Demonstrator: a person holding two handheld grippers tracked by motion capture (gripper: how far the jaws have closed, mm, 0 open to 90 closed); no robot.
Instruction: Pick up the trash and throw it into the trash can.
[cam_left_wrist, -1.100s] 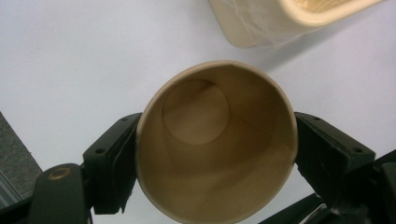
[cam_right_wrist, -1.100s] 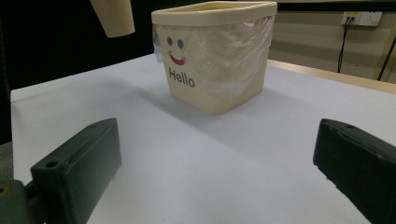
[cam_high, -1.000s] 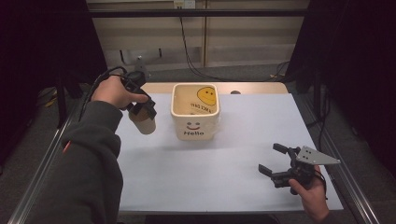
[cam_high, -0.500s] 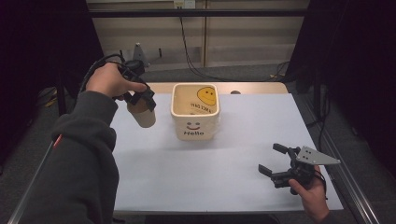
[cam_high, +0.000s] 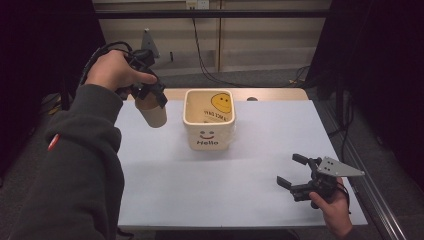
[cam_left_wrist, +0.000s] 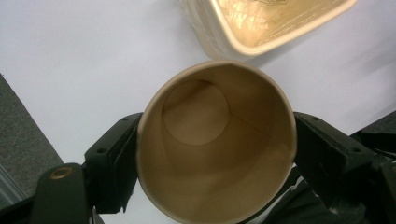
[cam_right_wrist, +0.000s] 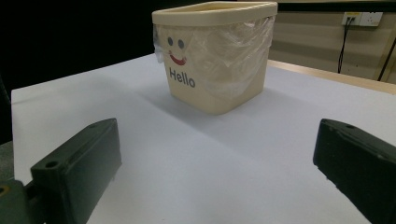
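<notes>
High view: the left gripper (cam_high: 150, 92) holds a paper cup (cam_high: 152, 114) up in the air, above the left part of the white tabletop (cam_high: 250, 165) and just to the left of the cream bin (cam_high: 208, 120) with the smiley face and the word "Hello". The cup hangs below the hand, clear of the tabletop and apart from the bin.

Left gripper view: the 2 black fingers (cam_left_wrist: 112, 163) are clamped on the cup's (cam_left_wrist: 215, 144) sides, 1 on each flank, and the rim looks slightly squeezed out of round. The cup is empty; its bare bottom shows.

As a judgement, the job looks like dropping the cup into the bin. The pickup and lift are done. What is left is to carry the cup sideways over the bin's mouth and let it go.

The bin is lined with a thin clear plastic bag, seen draped over its wall in the right gripper view (cam_right_wrist: 219, 56). From above its inside shows a printed smiley and some lettering; I cannot tell whether anything loose lies in it.

The right gripper (cam_high: 300, 180) rests low near the tabletop's right front corner, its fingers (cam_right_wrist: 79, 163) wide apart with nothing between them, pointed toward the bin.
</notes>
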